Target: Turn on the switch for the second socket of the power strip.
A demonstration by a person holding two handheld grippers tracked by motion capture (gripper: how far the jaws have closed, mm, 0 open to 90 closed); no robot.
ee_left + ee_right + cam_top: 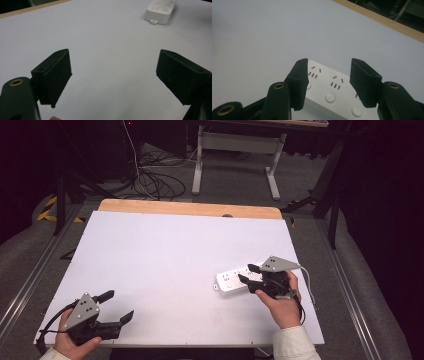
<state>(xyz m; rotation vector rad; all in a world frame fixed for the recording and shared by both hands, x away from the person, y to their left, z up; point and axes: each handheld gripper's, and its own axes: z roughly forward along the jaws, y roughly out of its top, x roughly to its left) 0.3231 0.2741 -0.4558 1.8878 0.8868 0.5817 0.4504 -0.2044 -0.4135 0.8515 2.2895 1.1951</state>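
The right tool (251, 273) straddles the white power strip (231, 281) with jaws apart (seemingly poised to clamp it), while the left tool (118, 306) waits spread over bare worktop (165, 250).

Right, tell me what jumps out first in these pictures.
The white power strip on the right of the white table catches the eye, with the right gripper straddling it, jaws open on either side. The left gripper sits apart at the near left corner, jaws spread wide over bare tabletop.

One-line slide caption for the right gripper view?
Open right hand-held gripper straddling a white power strip on the white table.
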